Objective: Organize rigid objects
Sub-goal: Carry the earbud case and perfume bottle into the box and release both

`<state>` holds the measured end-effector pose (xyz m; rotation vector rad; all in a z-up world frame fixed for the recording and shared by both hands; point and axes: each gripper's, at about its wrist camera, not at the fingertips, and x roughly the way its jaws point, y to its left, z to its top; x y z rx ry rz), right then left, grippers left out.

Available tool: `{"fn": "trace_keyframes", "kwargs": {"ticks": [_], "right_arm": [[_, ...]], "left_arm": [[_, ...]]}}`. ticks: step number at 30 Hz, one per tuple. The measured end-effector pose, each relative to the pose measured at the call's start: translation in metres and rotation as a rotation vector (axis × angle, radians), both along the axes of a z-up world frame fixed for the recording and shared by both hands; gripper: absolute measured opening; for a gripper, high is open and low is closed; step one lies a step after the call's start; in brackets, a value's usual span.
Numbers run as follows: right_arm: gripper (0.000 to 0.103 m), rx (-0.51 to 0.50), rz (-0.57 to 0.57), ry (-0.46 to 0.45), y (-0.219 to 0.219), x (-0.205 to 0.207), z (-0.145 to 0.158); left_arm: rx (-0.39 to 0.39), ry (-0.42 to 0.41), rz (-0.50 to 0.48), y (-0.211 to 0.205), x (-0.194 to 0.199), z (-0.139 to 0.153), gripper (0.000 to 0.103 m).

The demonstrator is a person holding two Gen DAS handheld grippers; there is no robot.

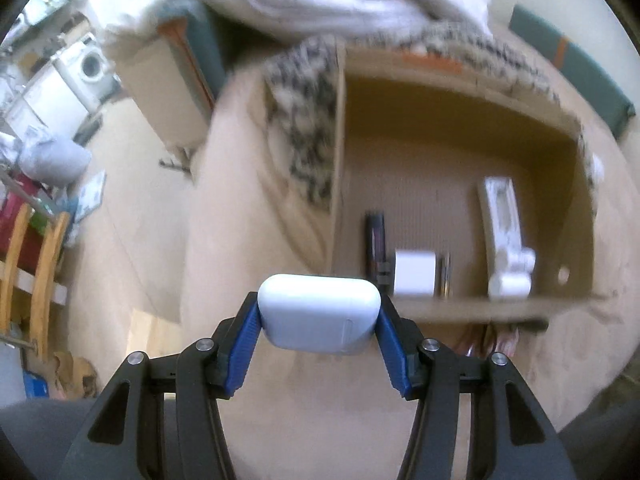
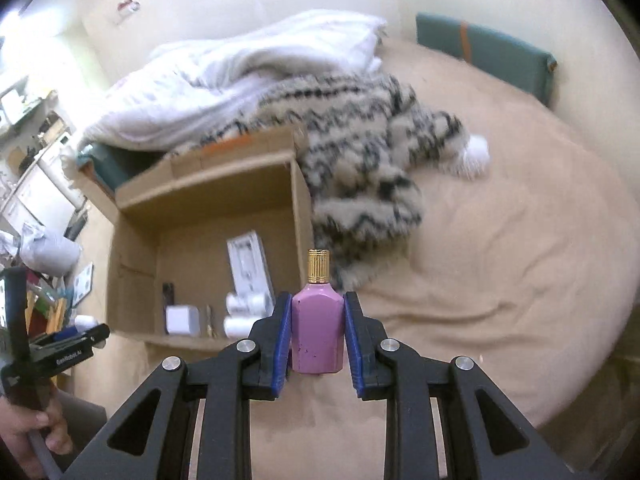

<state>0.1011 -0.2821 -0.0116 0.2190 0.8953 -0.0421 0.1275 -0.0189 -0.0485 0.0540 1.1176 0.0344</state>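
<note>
My left gripper (image 1: 319,312) is shut on a white rounded case (image 1: 318,314), held above the beige bed just short of the near rim of an open cardboard box (image 1: 460,308). The box holds a white cube (image 1: 414,277), a dark slim item (image 1: 375,240) and a white packaged item (image 1: 505,236). My right gripper (image 2: 317,322) is shut on a pink bottle with a gold cap (image 2: 318,322), upright, right of the box (image 2: 302,216). The left gripper (image 2: 76,340) shows at the left edge of the right wrist view.
A black-and-cream fuzzy blanket (image 2: 360,168) and a white duvet (image 2: 240,76) lie behind and beside the box. A teal cushion (image 2: 488,56) sits at the bed's far side. Cluttered floor, wooden chair (image 1: 36,280) and appliances (image 1: 86,66) lie left.
</note>
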Motion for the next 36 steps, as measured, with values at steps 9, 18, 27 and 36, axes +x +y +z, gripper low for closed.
{"fn": "trace_keyframes", "kwargs": {"ticks": [9,18,27,36], "right_arm": [[0.027,-0.053,0.083,-0.038,0.019,0.040,0.006],[0.027,-0.058,0.140,0.013,0.035,0.090,-0.017],[0.027,0.013,0.176,0.106,0.050,0.105,-0.048],[0.027,0.003,0.203,0.216,0.065,0.108,-0.075]], "left_arm": [[0.011,-0.111,-0.008,-0.005,0.032,0.037,0.052],[0.022,-0.097,-0.055,-0.039,0.068,0.024,0.052],[-0.002,-0.044,-0.082,-0.062,0.085,-0.018,0.052],[-0.039,0.018,-0.062,-0.058,0.086,-0.038,0.052]]}}
